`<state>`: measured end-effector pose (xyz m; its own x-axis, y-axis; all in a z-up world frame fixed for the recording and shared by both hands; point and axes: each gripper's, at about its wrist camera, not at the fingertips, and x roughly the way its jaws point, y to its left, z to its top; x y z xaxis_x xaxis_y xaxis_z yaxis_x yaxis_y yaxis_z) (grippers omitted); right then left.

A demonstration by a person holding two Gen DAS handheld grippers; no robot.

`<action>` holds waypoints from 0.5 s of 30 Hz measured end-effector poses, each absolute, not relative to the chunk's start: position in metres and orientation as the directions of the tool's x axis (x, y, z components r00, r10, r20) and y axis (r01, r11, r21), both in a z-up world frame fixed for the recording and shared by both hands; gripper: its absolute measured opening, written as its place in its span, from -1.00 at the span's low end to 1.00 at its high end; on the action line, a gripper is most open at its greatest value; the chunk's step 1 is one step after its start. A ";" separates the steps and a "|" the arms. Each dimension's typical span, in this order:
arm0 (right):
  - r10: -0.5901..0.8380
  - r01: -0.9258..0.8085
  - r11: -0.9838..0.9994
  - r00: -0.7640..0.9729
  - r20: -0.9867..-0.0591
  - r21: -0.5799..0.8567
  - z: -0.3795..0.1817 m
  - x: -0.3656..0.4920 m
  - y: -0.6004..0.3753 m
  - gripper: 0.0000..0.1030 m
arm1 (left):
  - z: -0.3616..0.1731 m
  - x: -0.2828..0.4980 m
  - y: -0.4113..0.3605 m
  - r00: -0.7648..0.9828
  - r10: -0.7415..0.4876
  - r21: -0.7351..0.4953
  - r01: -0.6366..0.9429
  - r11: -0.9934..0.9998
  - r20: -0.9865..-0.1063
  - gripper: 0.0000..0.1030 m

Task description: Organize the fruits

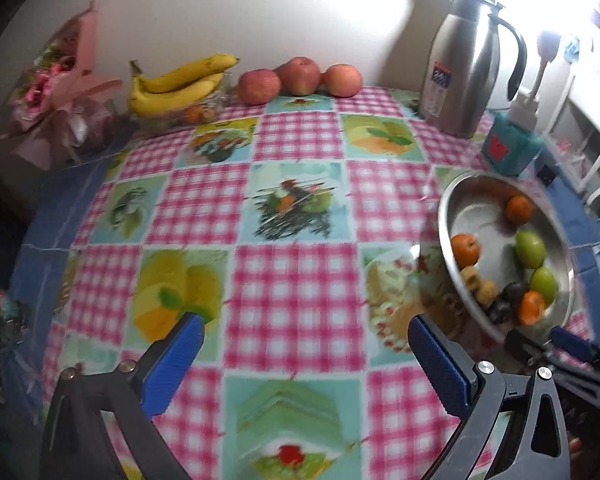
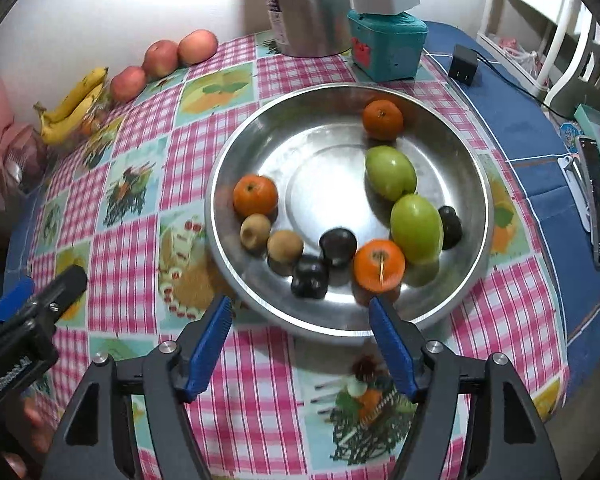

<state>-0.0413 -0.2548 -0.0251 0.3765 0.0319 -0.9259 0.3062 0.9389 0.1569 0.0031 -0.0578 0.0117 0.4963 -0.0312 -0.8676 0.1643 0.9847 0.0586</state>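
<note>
We're over a round table [image 2: 228, 400] draped in a pink-checked cloth with fruit pictures, a blue cloth beneath it showing at the edges, a pale wall behind. The landmark is the steel bowl [image 2: 260, 152], sitting on the cloth.

Count inside the bowl: three oranges [image 2: 379, 265], two green fruits [image 2: 416, 227], two small brown fruits [image 2: 284, 246], and three dark ones [image 2: 337, 245], all gathered along the near and right-hand parts of the bowl.

Behind the bowl, against the wall: three red apples [image 1: 300, 70] in a row, and beside them a bunch of bananas [image 1: 172, 88] over a clear dish. Beyond those, a pink-wrapped bouquet [image 1: 60, 76]. Directly behind the bowl stands a steel jug [image 1: 459, 68], with a teal box [image 2: 387, 44] next to it and a black adapter [image 2: 463, 65] off to the bowl's right.

The right gripper [image 2: 300, 312] hangs over the bowl's near rim, fingers apart, nothing between them. The left gripper [image 1: 305, 328] hovers left of the bowl over bare cloth, fingers spread wide, empty.
</note>
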 end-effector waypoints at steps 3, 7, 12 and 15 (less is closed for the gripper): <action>0.027 0.294 0.944 0.388 -0.921 0.151 -0.022 -0.046 -0.249 0.40 | 0.014 -0.006 -0.055 0.512 0.029 0.119 0.144 0.983 -0.858 1.00; 0.017 0.282 0.949 0.398 -0.917 0.140 -0.018 -0.051 -0.243 0.40 | 0.014 -0.008 -0.052 0.500 0.042 0.125 0.132 0.983 -0.865 1.00; 0.010 0.276 0.952 0.401 -0.916 0.132 -0.017 -0.050 -0.241 0.40 | 0.011 -0.007 -0.052 0.482 0.085 0.164 0.124 0.979 -0.872 1.00; 0.003 0.270 0.955 0.403 -0.915 0.123 -0.016 -0.049 -0.239 0.40 | 0.009 -0.005 -0.050 0.465 0.095 0.169 0.120 0.978 -0.880 1.00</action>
<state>-0.0492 -0.2391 -0.0161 0.4030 0.0034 -0.9152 0.2703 0.9549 0.1226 -0.0054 -0.0500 0.0087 0.4654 0.0945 -0.8800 0.1203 0.9783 0.1687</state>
